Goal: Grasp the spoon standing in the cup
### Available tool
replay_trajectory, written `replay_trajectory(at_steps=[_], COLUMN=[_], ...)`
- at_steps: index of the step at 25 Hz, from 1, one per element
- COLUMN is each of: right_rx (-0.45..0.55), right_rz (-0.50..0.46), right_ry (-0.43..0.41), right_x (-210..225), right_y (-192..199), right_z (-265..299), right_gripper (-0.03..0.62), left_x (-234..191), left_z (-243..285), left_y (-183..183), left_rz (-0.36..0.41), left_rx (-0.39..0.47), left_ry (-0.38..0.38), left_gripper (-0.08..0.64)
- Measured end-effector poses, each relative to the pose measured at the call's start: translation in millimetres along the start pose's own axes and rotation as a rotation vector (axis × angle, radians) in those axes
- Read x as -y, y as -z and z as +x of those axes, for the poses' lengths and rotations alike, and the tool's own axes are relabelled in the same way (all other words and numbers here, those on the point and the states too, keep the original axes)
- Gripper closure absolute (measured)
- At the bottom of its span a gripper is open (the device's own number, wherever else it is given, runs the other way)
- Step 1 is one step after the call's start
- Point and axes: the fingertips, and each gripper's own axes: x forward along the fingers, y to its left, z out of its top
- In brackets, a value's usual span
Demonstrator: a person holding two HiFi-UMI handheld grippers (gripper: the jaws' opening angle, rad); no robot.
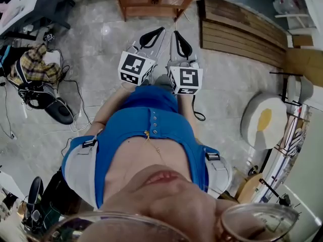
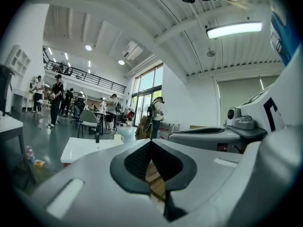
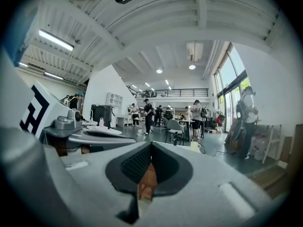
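Clutter lies far to my left on the grey floor (image 1: pixel 101 59): a plaid cloth (image 1: pixel 31 62) and black cables (image 1: pixel 70 92). My left gripper (image 1: pixel 160 30) points level ahead of my blue top (image 1: pixel 151 120), its fingers pressed together at the tips with nothing between them. Along them I see a pale cup (image 2: pixel 118 137) on a white table (image 2: pixel 90 148), well away from me, near a dark bottle (image 2: pixel 97 137). The spoon is too small for me to make out. My right gripper (image 1: pixel 176 33), just beside the left, is likewise closed tight and empty. Its own view shows the cup beyond its tips, a little to the right. Wooden planks (image 1: pixel 242 29) lie on the floor right of both grippers. A round white cushion (image 1: pixel 263 121) with a yellow patch sits further right.
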Motion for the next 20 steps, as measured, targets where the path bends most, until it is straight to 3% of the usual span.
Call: replay_trajectory(at_steps=[8, 20], right_rx=[-0.022, 0.011], right_rz=[0.008, 0.034], right_ry=[-0.034, -0.083], right_x=[1, 52], right_y=[0, -10], right_z=[34, 102], right_gripper=[0.591, 0.591], left_x=[-27, -56], left_z=[15, 92], left_y=[-8, -15], left_rz=[-0.011, 0.003], left_rx=[0.011, -0.014], left_ry=[-0.014, -0.031], left_gripper=[0.561, 0.561])
